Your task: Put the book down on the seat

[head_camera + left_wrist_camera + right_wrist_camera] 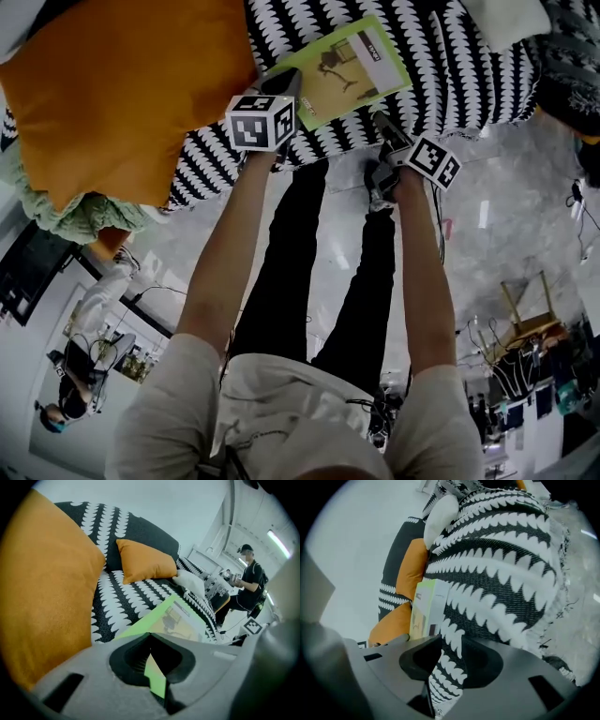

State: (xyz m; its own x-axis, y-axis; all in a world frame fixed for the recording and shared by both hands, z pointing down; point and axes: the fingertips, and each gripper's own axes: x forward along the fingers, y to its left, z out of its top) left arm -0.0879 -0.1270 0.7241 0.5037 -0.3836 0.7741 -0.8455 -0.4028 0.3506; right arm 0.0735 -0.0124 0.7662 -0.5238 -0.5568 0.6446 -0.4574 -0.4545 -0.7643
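Book: the green book [342,67] lies cover up on the seat [450,66], close to its front edge. Most of it rests on the black-and-white cover, and only its near corner is in a tool's hold.
Left tool: the left tool [284,86] is closed on that near corner, and its own view shows a strip of the green edge pinched between the pads. Gripping at a corner lets the rest of the book settle flat first, I judge.
Right tool: the right tool [384,124] hangs at the seat's front edge, just right of the book and apart from it. Its jaws stand partly apart with nothing in them, and only the seat's cover shows through the gap. It seems to have no share in the hold.
Stage: the book appears set down. What is left, by my reading, is for the left tool to open and draw away without dragging the corner.
Large cushion: a large orange cushion [122,94] fills the seat to the left of the book, near the left tool. That likely explains why the book goes on the bare stretch beside it.
Further back: a second orange cushion [145,562] and a white cushion [191,581] lie towards the sofa's back, well apart from the book.
Risk: the book sits near the front edge, above the floor [487,244]. A pull on release could slide it off.
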